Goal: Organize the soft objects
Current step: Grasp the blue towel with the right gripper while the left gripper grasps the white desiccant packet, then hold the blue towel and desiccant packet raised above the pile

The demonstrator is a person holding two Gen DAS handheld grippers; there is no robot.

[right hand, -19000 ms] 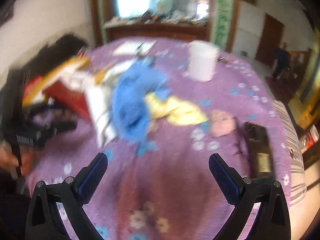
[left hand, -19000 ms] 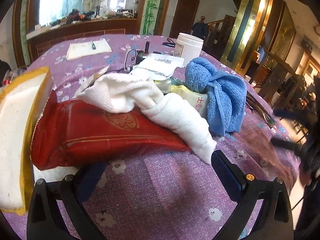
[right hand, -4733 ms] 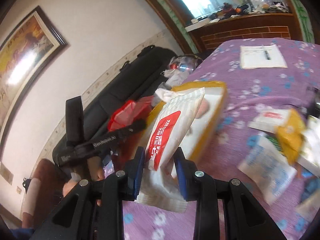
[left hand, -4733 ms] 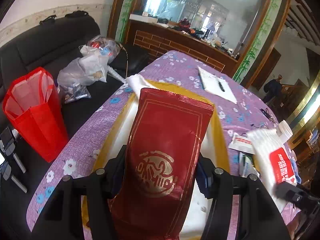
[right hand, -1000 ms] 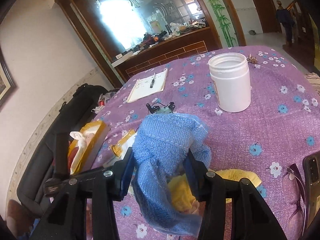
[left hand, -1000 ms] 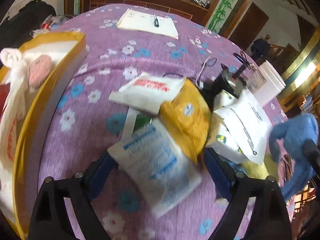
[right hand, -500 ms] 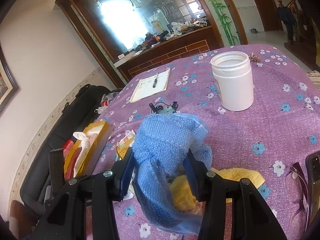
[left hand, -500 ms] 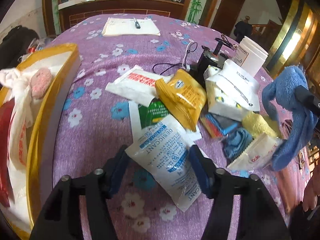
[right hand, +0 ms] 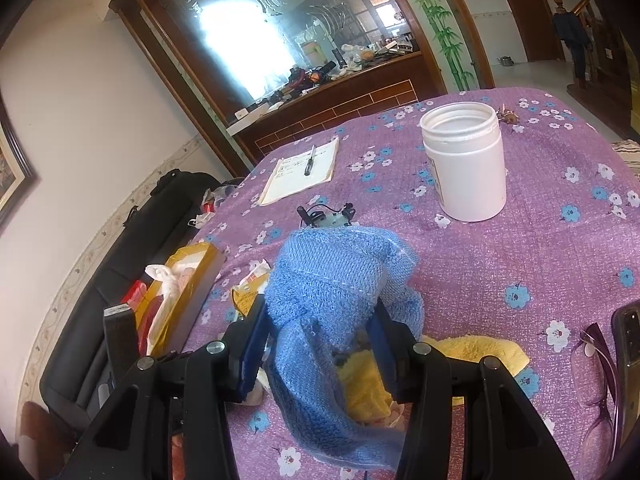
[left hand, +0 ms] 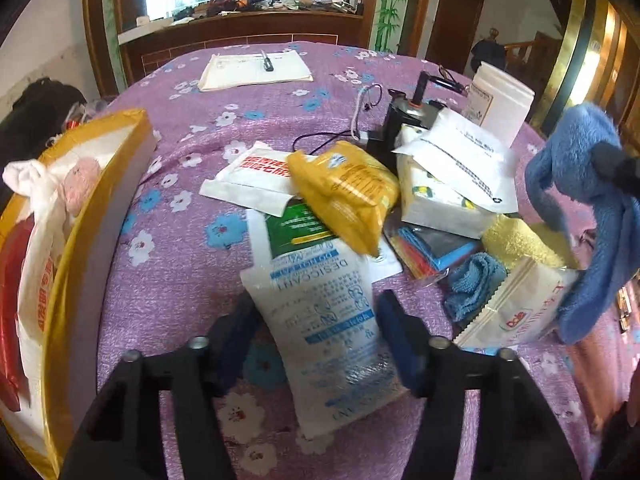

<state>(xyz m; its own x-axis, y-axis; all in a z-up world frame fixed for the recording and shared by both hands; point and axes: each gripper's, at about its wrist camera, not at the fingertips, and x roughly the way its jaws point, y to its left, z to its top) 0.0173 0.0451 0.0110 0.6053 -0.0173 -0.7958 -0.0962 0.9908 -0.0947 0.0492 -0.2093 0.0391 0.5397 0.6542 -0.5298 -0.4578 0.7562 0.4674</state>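
Observation:
My left gripper (left hand: 316, 314) is shut on a white desiccant pouch (left hand: 320, 320) with blue print, which rests on the purple flowered tablecloth (left hand: 180, 264). My right gripper (right hand: 320, 320) is shut on a blue towel (right hand: 340, 280) and holds it above the table; the towel also shows at the right of the left wrist view (left hand: 580, 208). A yellow box (left hand: 92, 240) at the left holds a white cloth, a pink soft item, a red pouch and a white pack. A yellow pouch (left hand: 344, 192), a tissue pack (left hand: 440, 200), a yellow cloth (left hand: 520, 244) and a small blue cloth (left hand: 476, 280) lie in a pile.
A white jar (right hand: 464, 164) stands at the far right of the table. A notepad with a pen (left hand: 256, 66) lies at the back. A black device with a cable (left hand: 404, 116) sits behind the pile. Glasses (right hand: 600, 380) and a phone (right hand: 630, 344) lie at the right edge. A black sofa (right hand: 132, 248) stands left of the table.
My left gripper has closed on the desiccant pouch. My right gripper still holds the blue towel and has moved little.

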